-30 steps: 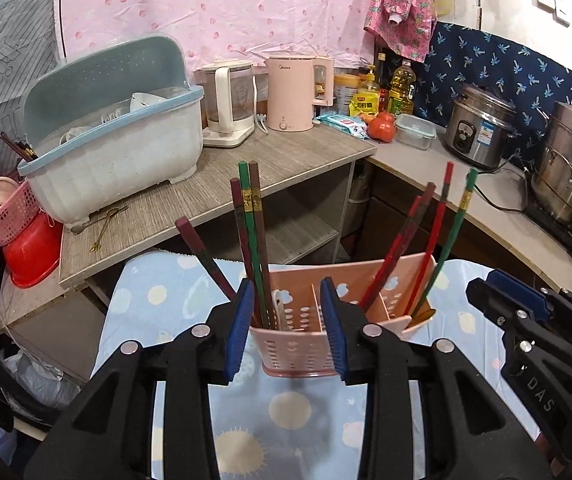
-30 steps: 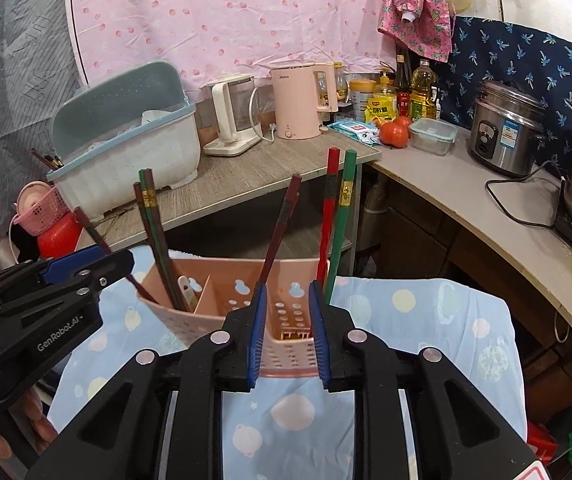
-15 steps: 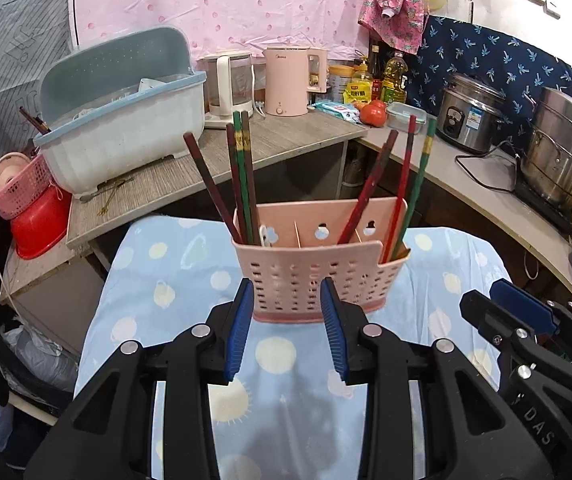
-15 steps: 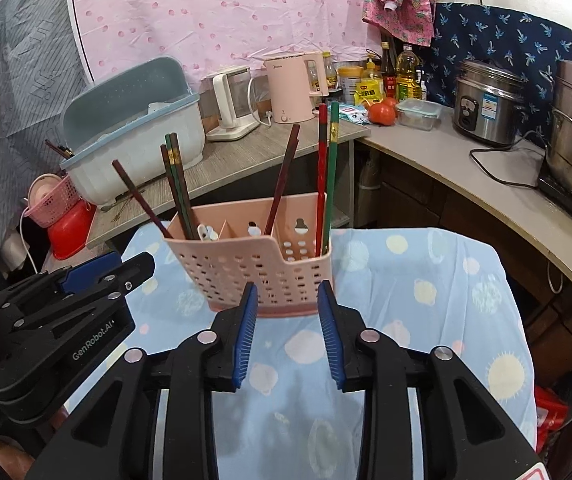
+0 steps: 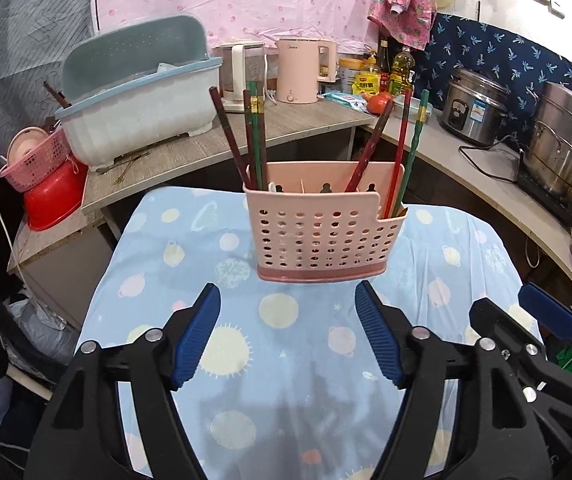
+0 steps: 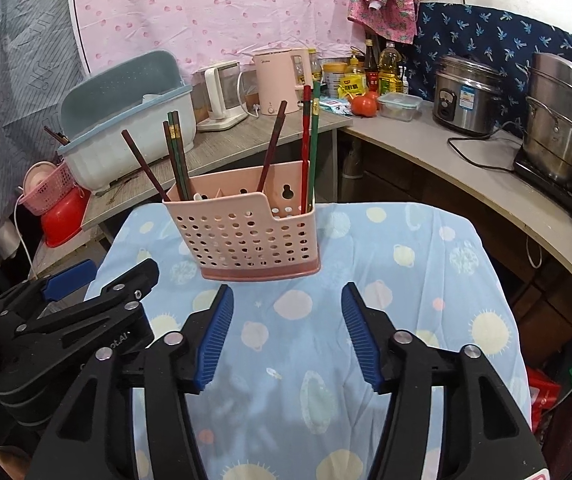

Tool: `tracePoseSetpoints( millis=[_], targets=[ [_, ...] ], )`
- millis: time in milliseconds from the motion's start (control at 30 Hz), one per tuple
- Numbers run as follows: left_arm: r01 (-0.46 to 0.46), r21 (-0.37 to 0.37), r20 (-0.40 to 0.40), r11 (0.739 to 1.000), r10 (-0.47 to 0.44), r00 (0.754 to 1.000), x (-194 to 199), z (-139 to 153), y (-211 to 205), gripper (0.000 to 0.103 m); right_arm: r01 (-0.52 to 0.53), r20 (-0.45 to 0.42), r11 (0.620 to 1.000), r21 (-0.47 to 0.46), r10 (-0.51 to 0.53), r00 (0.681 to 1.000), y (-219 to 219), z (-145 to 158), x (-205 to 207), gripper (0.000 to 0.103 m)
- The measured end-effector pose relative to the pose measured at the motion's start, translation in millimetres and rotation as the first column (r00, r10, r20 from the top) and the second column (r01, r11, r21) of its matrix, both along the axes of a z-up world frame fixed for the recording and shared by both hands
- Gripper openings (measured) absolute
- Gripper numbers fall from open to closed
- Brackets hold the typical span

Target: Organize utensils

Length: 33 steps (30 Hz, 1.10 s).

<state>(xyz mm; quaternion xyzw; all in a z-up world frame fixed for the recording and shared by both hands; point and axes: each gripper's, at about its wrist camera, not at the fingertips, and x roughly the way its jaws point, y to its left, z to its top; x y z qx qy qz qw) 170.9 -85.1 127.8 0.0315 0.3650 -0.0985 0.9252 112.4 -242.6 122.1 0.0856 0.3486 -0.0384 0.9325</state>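
Observation:
A pink perforated utensil holder [image 5: 320, 236] stands upright on the blue patterned tablecloth [image 5: 286, 360]; it also shows in the right wrist view [image 6: 249, 236]. Several red, brown and green chopsticks [image 5: 251, 136] lean in its left and right compartments [image 6: 308, 140]. My left gripper [image 5: 288, 332] is open and empty, a short way in front of the holder. My right gripper [image 6: 286, 330] is open and empty too, also in front of it. Each gripper shows at the edge of the other's view.
Behind the table a wooden counter holds a blue-grey dish rack [image 5: 137, 116], two kettles [image 5: 298, 70] and bottles. A rice cooker [image 6: 466, 96] and a steel pot [image 6: 562, 120] stand on the right counter. A pink basket and red bowl [image 5: 51, 184] sit left.
Both grippers have pulled back from the holder and opened wider. The holder now stands free on the cloth, farther from both cameras.

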Motion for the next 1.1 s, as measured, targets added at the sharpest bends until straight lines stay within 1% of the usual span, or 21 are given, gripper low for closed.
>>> tracePoseSetpoints(
  millis=[33, 100, 200, 233, 367, 467, 533, 600, 633, 867, 900, 967, 1100],
  targets=[
    [-0.005, 0.003, -0.001, 1.0, 0.005, 1.0, -2, -1, 1, 0.071, 0.002, 0.0, 1.0, 0.003, -0.002, 1.0, 0, -1, -2, 0.059],
    [-0.022, 0.011, 0.001, 1.0, 0.022, 1.0, -5, -3, 3, 0.079, 0.013, 0.001, 1.0, -0.006, -0.013, 1.0, 1, -3, -6, 0.061],
    [-0.037, 0.018, 0.0, 0.999, 0.037, 0.999, -8, -6, 6, 0.086, 0.026, 0.01, 0.999, -0.039, -0.025, 1.0, 3, -4, -12, 0.063],
    [-0.042, 0.021, -0.001, 0.999, 0.042, 0.999, -9, -7, 7, 0.087, 0.028, 0.01, 0.999, -0.041, -0.027, 1.0, 3, -5, -12, 0.064],
    [-0.048, 0.035, -0.002, 0.998, 0.048, 0.999, -13, -9, 7, 0.089, 0.036, 0.007, 0.999, -0.035, -0.036, 0.999, 1, -8, -16, 0.066],
    [-0.052, 0.04, -0.008, 0.998, 0.053, 0.999, -14, -11, 8, 0.09, 0.043, 0.003, 0.999, -0.032, -0.043, 0.999, -1, -10, -18, 0.072],
    [-0.058, 0.044, -0.008, 0.997, 0.058, 0.998, -14, -11, 9, 0.09, 0.045, 0.001, 0.999, -0.012, -0.045, 0.999, -4, -11, -19, 0.08],
    [-0.063, 0.043, -0.012, 0.997, 0.063, 0.998, -14, -12, 10, 0.09, 0.051, 0.005, 0.999, 0.006, -0.051, 0.999, -7, -12, -20, 0.085],
    [-0.061, 0.042, -0.014, 0.997, 0.062, 0.998, -14, -13, 10, 0.09, 0.05, 0.007, 0.999, 0.012, -0.05, 0.999, -7, -12, -20, 0.086],
    [-0.066, 0.06, -0.009, 0.996, 0.067, 0.998, -15, -14, 8, 0.09, 0.056, 0.015, 0.998, -0.024, -0.056, 0.998, -3, -10, -20, 0.089],
    [-0.076, 0.062, -0.007, 0.995, 0.076, 0.997, -14, -14, 9, 0.091, 0.058, 0.017, 0.998, -0.025, -0.058, 0.998, -4, -10, -20, 0.098],
    [-0.078, 0.056, -0.013, 0.995, 0.079, 0.997, -13, -15, 11, 0.093, 0.057, 0.02, 0.998, -0.024, -0.057, 0.998, -5, -11, -20, 0.097],
    [-0.08, 0.069, -0.012, 0.994, 0.081, 0.997, -13, -16, 10, 0.094, 0.059, 0.018, 0.998, -0.031, -0.058, 0.998, -5, -11, -20, 0.097]
  ],
)
